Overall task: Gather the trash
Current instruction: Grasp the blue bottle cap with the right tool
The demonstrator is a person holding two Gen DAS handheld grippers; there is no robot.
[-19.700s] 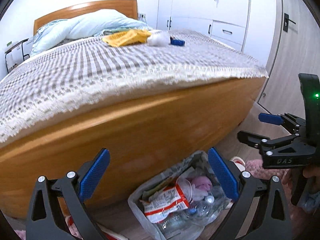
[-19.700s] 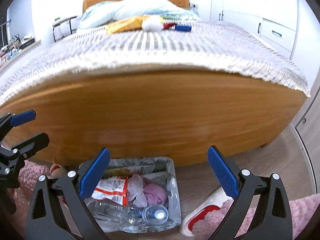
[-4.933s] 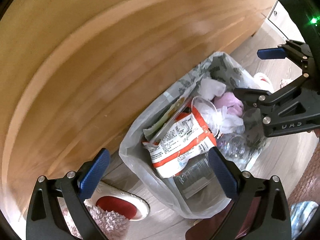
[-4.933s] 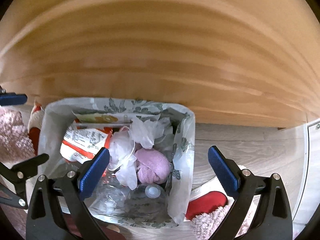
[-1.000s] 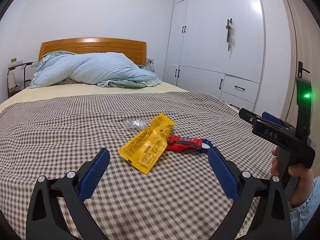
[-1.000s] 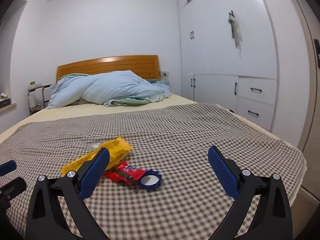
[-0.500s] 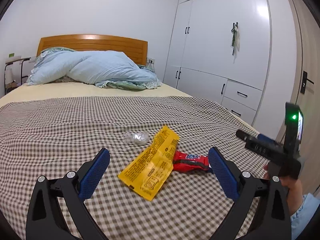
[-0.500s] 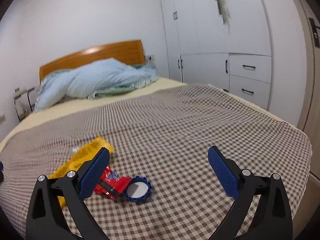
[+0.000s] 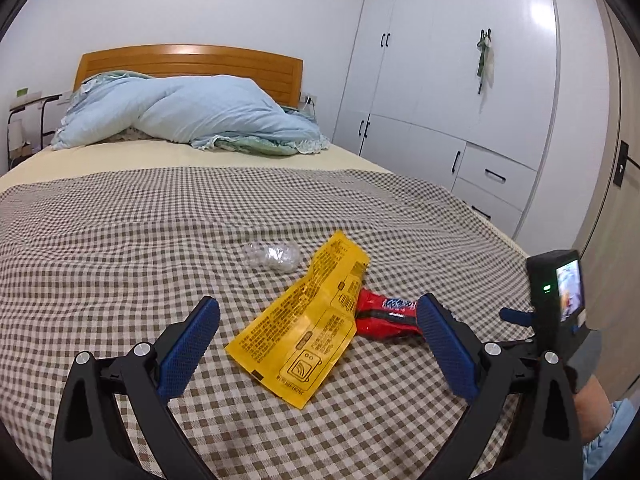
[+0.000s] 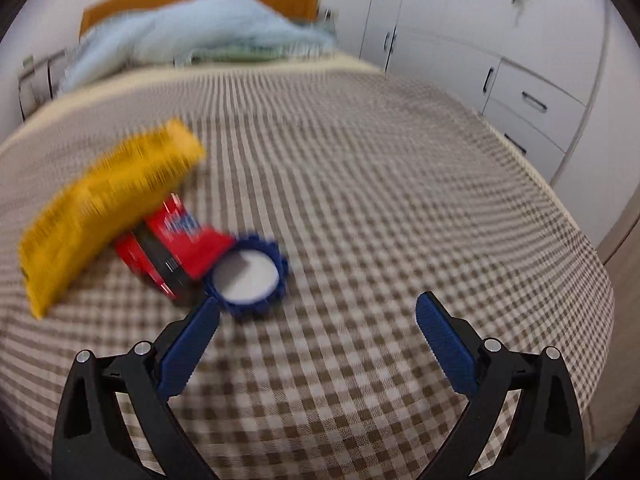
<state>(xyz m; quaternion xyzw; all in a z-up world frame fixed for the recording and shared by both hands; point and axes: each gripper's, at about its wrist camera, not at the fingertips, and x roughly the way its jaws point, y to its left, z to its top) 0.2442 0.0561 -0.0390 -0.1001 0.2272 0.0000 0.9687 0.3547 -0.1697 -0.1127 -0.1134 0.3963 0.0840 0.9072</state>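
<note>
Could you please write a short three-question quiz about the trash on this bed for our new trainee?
1. True or false: the yellow wrapper partly covers the red wrapper.
2. Which item lies nearest the right gripper? A) crumpled clear plastic B) blue lid C) blue duvet
3. Fill in: both grippers' jaws stand ____.

Key: 1 true; 2 B; 3 open. The left gripper holds nothing either.
</note>
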